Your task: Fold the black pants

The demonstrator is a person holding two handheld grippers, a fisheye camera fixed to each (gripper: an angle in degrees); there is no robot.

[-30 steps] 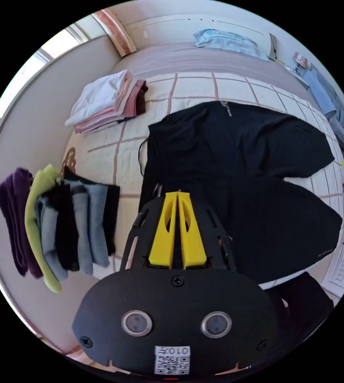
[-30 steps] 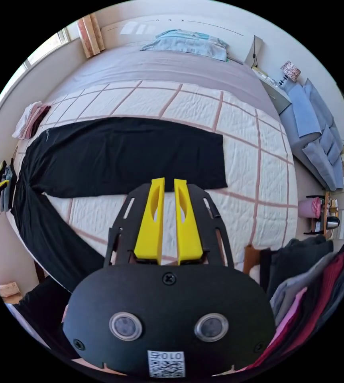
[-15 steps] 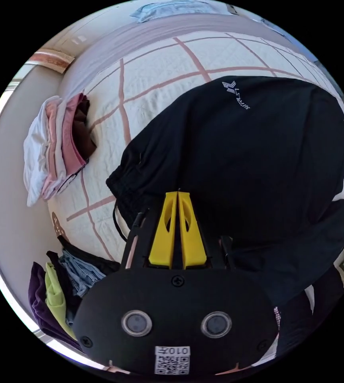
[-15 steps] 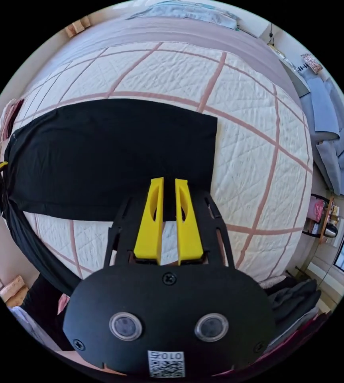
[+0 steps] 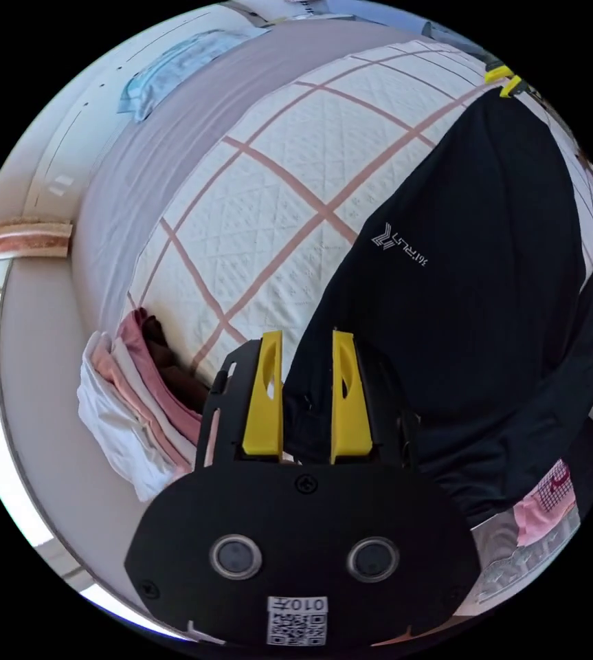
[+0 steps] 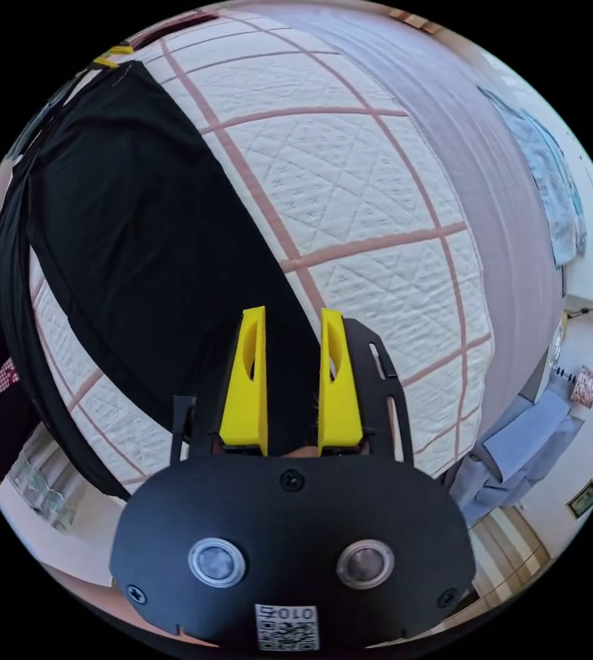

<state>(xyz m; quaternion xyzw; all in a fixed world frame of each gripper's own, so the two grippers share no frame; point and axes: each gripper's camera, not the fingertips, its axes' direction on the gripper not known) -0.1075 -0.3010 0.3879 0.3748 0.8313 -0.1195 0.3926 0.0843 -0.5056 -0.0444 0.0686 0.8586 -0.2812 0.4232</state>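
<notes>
Waistband first, I'd say: the left gripper (image 5: 306, 337) gapes over the top edge of the black pants (image 5: 475, 275) on the quilted bed (image 5: 296, 172), the right gripper (image 6: 292, 315) equally agape at the hem, so both should bite fully before lifting.

The left gripper's (image 5: 306, 337) housing hides the waistband of the black pants (image 5: 475, 275) behind its 2 jaws. The right gripper's (image 6: 293, 316) housing covers the pants' hem end there, so contact cannot be told. The pants' second leg runs off the picture's edge.
</notes>
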